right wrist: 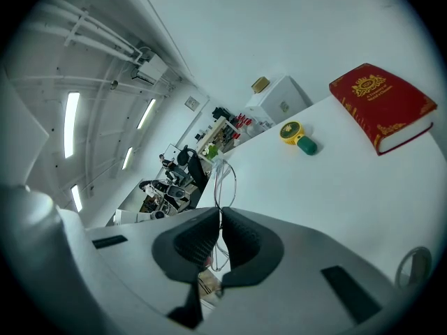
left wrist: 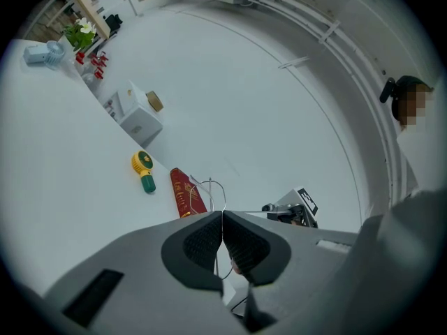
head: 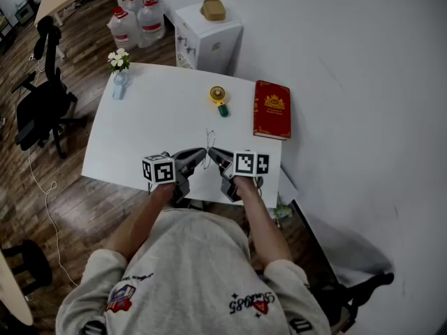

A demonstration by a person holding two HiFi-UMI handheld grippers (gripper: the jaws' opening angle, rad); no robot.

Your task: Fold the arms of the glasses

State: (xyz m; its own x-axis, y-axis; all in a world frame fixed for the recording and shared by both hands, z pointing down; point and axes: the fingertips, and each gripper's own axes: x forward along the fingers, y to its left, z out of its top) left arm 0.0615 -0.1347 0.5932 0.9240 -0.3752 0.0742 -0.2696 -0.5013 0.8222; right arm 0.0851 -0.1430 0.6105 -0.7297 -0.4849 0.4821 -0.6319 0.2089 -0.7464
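Observation:
Thin wire-rimmed glasses (head: 209, 139) hang just above the white table (head: 147, 124), near its front edge, held between my two grippers. My left gripper (head: 202, 153) comes in from the left, shut on a thin wire part of the glasses (left wrist: 209, 187); the wire runs between the pads at my left gripper (left wrist: 223, 220). My right gripper (head: 212, 152) comes in from the right, also shut on the frame. In the right gripper view the wire loops of the glasses (right wrist: 225, 176) rise straight out of my right gripper (right wrist: 221, 215). The two sets of fingertips almost meet.
A red book (head: 272, 109) lies at the table's right edge. A yellow and green hand fan (head: 219, 98) lies mid-table, and a small vase of flowers (head: 119, 65) stands at the far left corner. Beyond the table are a white cabinet (head: 207, 37), water jugs (head: 136, 19) and a black chair (head: 42, 110).

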